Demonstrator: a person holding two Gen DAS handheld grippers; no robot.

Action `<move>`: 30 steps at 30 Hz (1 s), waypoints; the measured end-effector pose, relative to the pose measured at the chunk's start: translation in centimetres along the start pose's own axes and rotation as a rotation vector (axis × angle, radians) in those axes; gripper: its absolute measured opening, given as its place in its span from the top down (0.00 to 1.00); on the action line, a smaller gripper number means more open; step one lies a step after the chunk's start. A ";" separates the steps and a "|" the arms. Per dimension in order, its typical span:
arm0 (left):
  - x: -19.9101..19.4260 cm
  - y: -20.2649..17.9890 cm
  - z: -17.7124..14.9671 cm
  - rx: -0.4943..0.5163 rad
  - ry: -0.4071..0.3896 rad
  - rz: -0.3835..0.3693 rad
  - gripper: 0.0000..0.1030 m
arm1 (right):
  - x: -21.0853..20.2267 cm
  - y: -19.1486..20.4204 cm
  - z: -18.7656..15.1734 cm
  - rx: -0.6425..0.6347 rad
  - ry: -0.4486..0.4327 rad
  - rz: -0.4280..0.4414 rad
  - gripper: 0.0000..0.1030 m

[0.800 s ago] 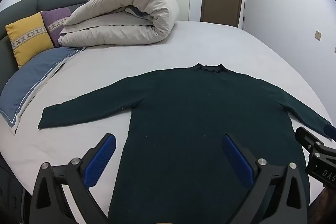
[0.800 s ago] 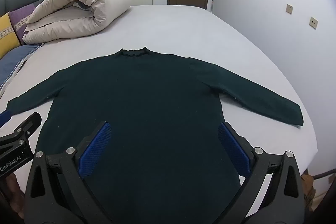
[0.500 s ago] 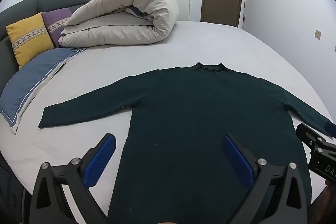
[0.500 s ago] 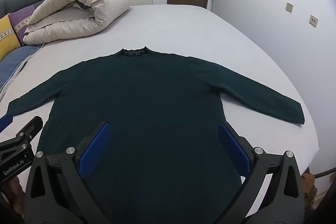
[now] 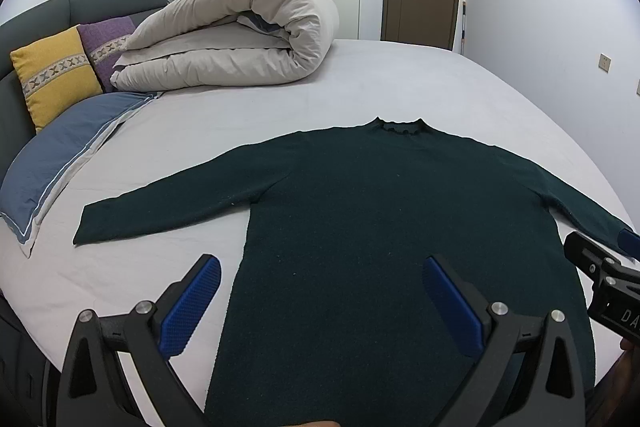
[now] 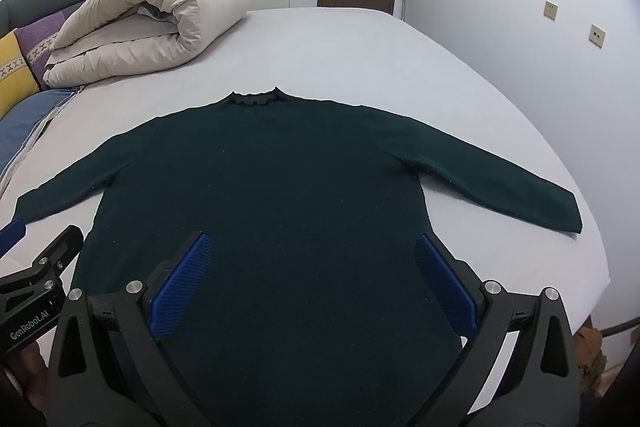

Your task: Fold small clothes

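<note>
A dark green long-sleeved sweater (image 5: 380, 211) lies flat on the bed, collar away from me, both sleeves spread out; it also shows in the right wrist view (image 6: 280, 187). My left gripper (image 5: 320, 301) is open and empty, held above the sweater's lower left part, near its left side edge. My right gripper (image 6: 312, 279) is open and empty above the lower right part of the body. Each gripper shows at the edge of the other's view. The hem is hidden below both views.
The sweater rests on a pale grey bed sheet (image 5: 400, 83). A rolled beige duvet (image 5: 240, 35) lies at the far left, with yellow and purple cushions (image 5: 60, 71) and a blue pillow (image 5: 60, 163). The bed's right edge (image 6: 600, 267) is near the right sleeve cuff.
Both views have shifted very slightly; the grippers stay open above the sweater and the sweater has not moved.
</note>
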State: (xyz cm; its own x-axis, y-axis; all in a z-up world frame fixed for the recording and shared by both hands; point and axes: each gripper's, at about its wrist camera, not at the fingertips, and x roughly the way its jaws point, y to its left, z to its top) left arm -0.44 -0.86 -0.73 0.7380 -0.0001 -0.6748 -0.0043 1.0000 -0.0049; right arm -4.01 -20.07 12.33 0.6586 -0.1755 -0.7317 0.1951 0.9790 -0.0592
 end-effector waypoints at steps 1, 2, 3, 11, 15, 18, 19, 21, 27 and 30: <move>-0.1 0.3 0.2 -0.001 0.000 -0.001 0.00 | 0.0 0.1 0.0 0.000 0.001 0.000 0.00; -0.1 0.4 0.2 -0.003 -0.001 -0.001 0.00 | 0.0 0.0 0.0 0.001 0.000 0.000 0.00; 0.0 0.4 0.2 -0.004 0.000 0.000 0.00 | 0.0 0.0 -0.1 0.002 0.000 0.000 0.00; 0.0 0.3 0.2 -0.002 -0.001 -0.003 0.00 | 0.2 -0.1 0.0 0.003 0.003 0.006 0.00; 0.0 0.2 0.2 -0.001 0.000 -0.003 0.00 | 0.4 0.3 -0.3 0.002 0.005 0.005 0.00; 0.0 0.2 0.2 0.001 0.000 -0.001 0.00 | 0.5 0.4 -0.6 0.005 0.005 0.005 0.00; 0.0 0.2 0.2 0.002 0.000 0.000 0.00 | 0.5 0.4 -0.6 0.005 0.005 0.005 0.00; 0.0 0.2 0.2 0.000 0.000 -0.002 0.00 | 0.5 0.4 -0.6 0.005 0.006 0.006 0.00; 0.1 0.2 0.1 0.001 0.001 -0.003 0.00 | 0.5 0.3 -0.5 0.007 0.006 0.007 0.00; 0.1 0.1 0.1 0.001 0.001 -0.002 0.00 | 0.5 0.6 -0.7 0.005 0.006 0.006 0.00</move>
State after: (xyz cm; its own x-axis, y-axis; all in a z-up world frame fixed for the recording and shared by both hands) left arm -0.32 -0.71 -0.76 0.7374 -0.0017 -0.6754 -0.0023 1.0000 -0.0050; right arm -4.08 -19.51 11.45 0.6551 -0.1691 -0.7363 0.1951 0.9794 -0.0513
